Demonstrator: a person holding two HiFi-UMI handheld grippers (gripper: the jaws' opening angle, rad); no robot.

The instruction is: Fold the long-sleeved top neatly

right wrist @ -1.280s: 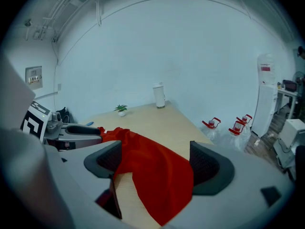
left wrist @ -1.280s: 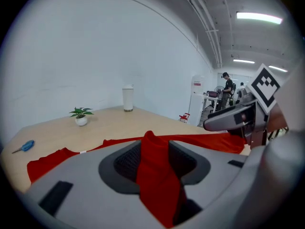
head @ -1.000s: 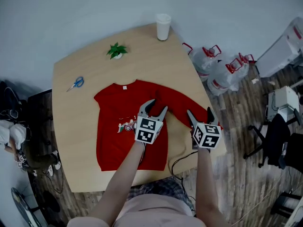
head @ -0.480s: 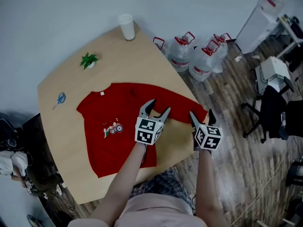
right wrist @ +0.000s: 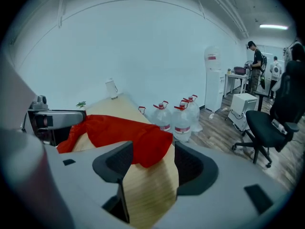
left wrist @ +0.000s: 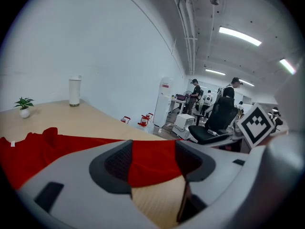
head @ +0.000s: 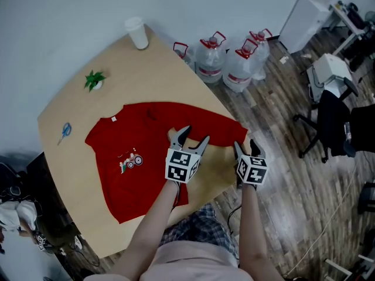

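Head view, near to far: two forearms reach out from the bottom of the frame, each carrying one gripper. Left gripper (head: 195, 134) hangs over the red long-sleeved top (head: 140, 130) where its sleeve (head: 217, 126) leaves the body; in the left gripper view, the left gripper (left wrist: 153, 159) has its jaws moderately apart after just opening, with red cloth lying beyond them and no pad pressing on it. Right gripper (head: 245, 145) sits at the table's near right edge, just short of the cuff; in the right gripper view, the right gripper (right wrist: 152, 163) has its jaws apart though just narrowed, framing the cuff (right wrist: 155, 149) and bare wood without touching either. A strip of bare table (head: 218, 164) separates the two grippers. The top lies flat with its collar toward the far left, and the sleeve runs along the right edge to the corner. Open wood remains on the far side, holding one pair of scissors (head: 64, 130), one small plant (head: 94, 79) and one cup (head: 136, 33). On the floor beyond the edge stand three water bottles (head: 212, 60) and one office chair (head: 328, 122).
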